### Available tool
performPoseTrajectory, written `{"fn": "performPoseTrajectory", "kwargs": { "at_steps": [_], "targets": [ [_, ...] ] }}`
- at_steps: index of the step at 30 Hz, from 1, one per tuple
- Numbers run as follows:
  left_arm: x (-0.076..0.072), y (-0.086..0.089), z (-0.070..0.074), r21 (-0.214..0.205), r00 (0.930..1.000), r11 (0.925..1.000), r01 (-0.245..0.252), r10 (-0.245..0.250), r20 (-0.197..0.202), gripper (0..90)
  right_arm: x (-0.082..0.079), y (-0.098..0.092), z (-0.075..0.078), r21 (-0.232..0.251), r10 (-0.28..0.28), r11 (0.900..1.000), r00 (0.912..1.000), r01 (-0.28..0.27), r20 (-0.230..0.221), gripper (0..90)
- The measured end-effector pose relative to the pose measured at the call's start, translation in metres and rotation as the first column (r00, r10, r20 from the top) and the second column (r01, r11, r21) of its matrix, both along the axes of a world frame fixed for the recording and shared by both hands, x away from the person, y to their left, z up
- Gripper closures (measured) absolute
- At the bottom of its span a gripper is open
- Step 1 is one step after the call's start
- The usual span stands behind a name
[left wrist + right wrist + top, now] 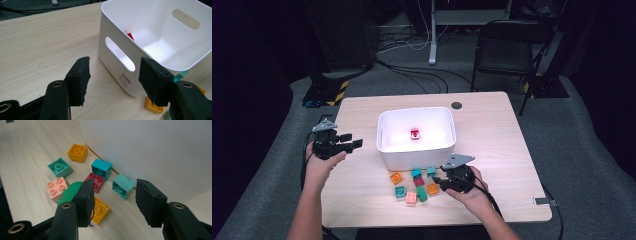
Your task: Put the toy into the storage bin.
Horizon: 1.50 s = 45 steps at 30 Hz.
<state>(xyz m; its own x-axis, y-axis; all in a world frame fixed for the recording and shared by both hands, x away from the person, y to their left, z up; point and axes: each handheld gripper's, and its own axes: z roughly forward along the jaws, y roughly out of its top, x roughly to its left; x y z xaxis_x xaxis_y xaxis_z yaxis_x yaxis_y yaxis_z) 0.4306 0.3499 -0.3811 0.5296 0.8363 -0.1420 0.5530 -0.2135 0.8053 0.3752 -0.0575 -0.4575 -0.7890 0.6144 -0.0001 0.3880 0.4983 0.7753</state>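
Because the bricks point(97, 182) lie packed against the bin point(417, 155), the right gripper point(113, 195) — jaws wide, empty, above the yellow brick point(101, 211) — could nudge neighbours or pinch two. Glossy studded plastic may slip off the pads. Left gripper point(113, 75) hangs wide and empty beside the smooth white bin — one red brick point(415, 134) inside.

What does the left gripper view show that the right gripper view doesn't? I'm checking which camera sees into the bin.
Left gripper view alone: the inside of the white bin, its handle slots, a label and the red brick lying in it, seen between the open left gripper.
Right gripper view alone: the cluster of loose bricks, among them the pink brick and the dark red brick, before the open right gripper.
Both: the bin's white wall, the wooden table and a yellow brick.
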Motion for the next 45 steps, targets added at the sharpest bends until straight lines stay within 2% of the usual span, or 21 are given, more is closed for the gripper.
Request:
{"fn": "performPoseTrajectory", "kwargs": {
  "at_steps": [3, 9, 16, 21, 24, 27, 33, 37, 41, 45],
  "targets": [
    [0.0, -0.001, -0.001, 0.004, 1.0, 1.0, 0.004, -0.004, -0.002, 41.5, 0.001, 0.002, -0.01, -0.03, -0.007, 0.9995, 1.0, 0.007, 0.003, 48.7],
    [0.001, -0.001, -0.001, 0.004, 1.0, 1.0, 0.001, -0.001, -0.003, 41.5, 0.001, 0.006, -0.025, -0.004, -0.03, 0.9995, 0.999, 0.03, -0.033, 48.2],
    [0.001, -0.001, -0.002, 0.004, 1.0, 1.0, 0.003, -0.003, -0.004, 41.5, 0.0, 0.015, -0.038, -0.014, -0.037, 0.9993, 0.9974, 0.036, -0.061, 46.9],
    [0.001, -0.001, -0.002, 0.003, 1.0, 1.0, 0.002, -0.002, 0.0, 41.5, 0.001, 0.021, -0.042, -0.013, -0.052, 0.9986, 0.9963, 0.051, -0.069, 46.5],
    [0.0, 0.0, -0.001, -0.004, 1.0, 1.0, -0.004, 0.004, -0.003, 41.5, 0.001, 0.024, -0.044, -0.012, -0.051, 0.9987, 0.9946, 0.05, -0.091, 46.2],
    [0.001, 0.001, -0.001, -0.003, 1.0, 1.0, -0.002, 0.002, -0.001, 41.5, 0.001, 0.028, -0.046, -0.028, -0.047, 0.9986, 0.9941, 0.045, -0.097, 46.2],
    [0.001, 0.001, -0.001, -0.002, 1.0, 1.0, -0.001, 0.001, 0.001, 41.5, 0.0, 0.033, -0.052, -0.074, -0.032, 0.9969, 0.9964, 0.027, -0.078, 45.7],
    [0.0, 0.002, -0.001, -0.01, 1.0, 0.9999, -0.007, 0.007, 0.004, 41.5, -0.001, 0.034, -0.056, -0.108, -0.042, 0.9936, 0.996, 0.033, -0.079, 46.3],
    [0.0, 0.002, -0.001, -0.008, 1.0, 1.0, -0.006, 0.006, 0.002, 41.5, -0.002, 0.031, -0.057, -0.119, -0.042, 0.9924, 0.9955, 0.032, -0.085, 49.7],
    [0.0, 0.001, -0.001, -0.005, 1.0, 1.0, -0.002, 0.002, 0.002, 41.5, -0.003, 0.029, -0.056, -0.123, -0.041, 0.9919, 0.9954, 0.03, -0.086, 57.3]
  ]
}}
